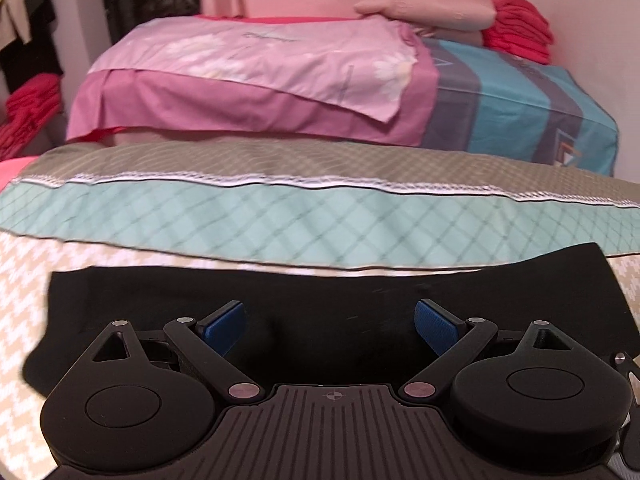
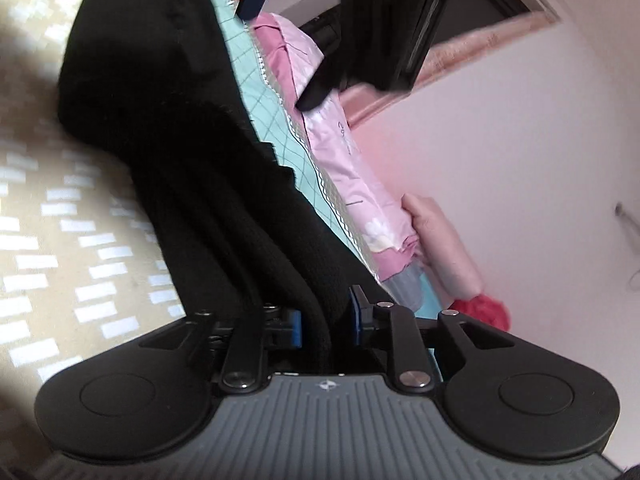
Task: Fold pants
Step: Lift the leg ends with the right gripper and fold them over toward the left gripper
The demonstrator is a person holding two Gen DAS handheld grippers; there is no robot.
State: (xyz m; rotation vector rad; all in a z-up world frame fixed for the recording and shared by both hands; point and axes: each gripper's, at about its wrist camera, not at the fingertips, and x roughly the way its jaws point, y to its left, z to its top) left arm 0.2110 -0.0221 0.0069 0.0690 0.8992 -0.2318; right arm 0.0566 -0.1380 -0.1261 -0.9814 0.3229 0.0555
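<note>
Left wrist view shows the left gripper [image 1: 330,326] hovering with jaws spread wide and nothing between them, above the black pants [image 1: 360,292], which lie flat on the bed [image 1: 20,280] by a teal pillow [image 1: 280,224]; likely freed to reach for the next fold; right wrist view has the right gripper [image 2: 328,316] narrowly parted with a thick fold of pants between its pads, whether pinched or loosening I cannot tell; no containers are visible.

Black left gripper [image 1: 330,326] — blue pads [image 1: 224,326], silver screws, ribbed base.
</note>
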